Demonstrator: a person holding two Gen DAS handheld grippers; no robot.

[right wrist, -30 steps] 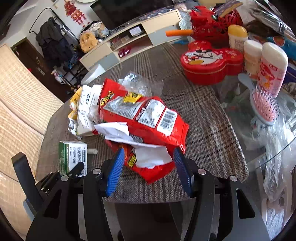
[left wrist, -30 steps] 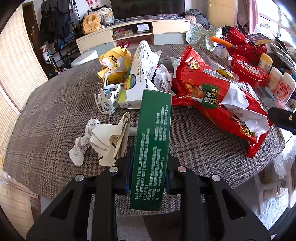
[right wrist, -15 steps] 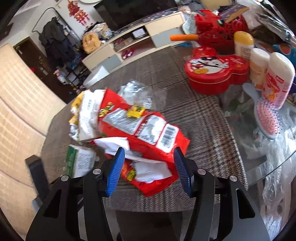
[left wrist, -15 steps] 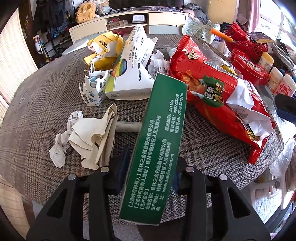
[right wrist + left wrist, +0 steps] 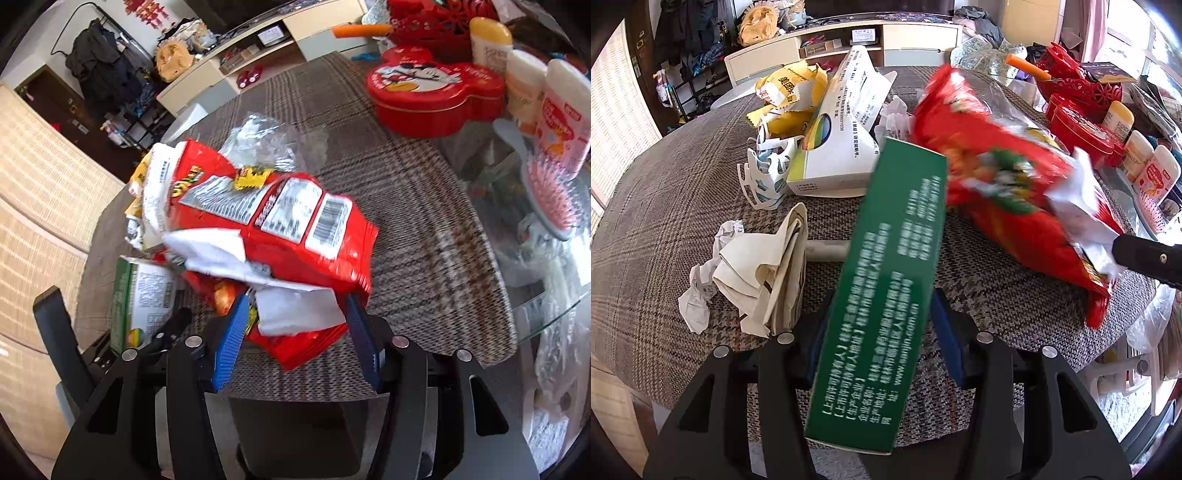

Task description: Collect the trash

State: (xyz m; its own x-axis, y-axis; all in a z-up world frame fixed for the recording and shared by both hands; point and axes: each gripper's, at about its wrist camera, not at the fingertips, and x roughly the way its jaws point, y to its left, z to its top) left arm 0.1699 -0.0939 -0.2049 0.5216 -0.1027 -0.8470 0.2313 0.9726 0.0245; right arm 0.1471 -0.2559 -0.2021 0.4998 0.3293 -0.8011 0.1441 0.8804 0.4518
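My left gripper (image 5: 882, 343) is shut on a long green box (image 5: 882, 295) and holds it tilted above the table's near edge. The box also shows at the left of the right wrist view (image 5: 142, 295). My right gripper (image 5: 295, 328) has its blue jaws around the near end of a big red snack bag (image 5: 273, 221), which looks lifted and blurred; I cannot tell if the jaws are closed on it. In the left wrist view the red bag (image 5: 1004, 184) hangs at the right. Crumpled paper (image 5: 757, 273) lies at the left.
On the plaid tablecloth (image 5: 657, 206) lie a white box (image 5: 838, 140), a yellow wrapper (image 5: 790, 92) and a white mask frame (image 5: 768, 173). A red tin (image 5: 432, 92), bottles (image 5: 561, 122), a hairbrush (image 5: 546, 188) and a plastic bag (image 5: 554, 354) stand at the right.
The right gripper has moved in onto the red bag, and the bag's near end has risen off the table. The green box has tilted further right in the left gripper.
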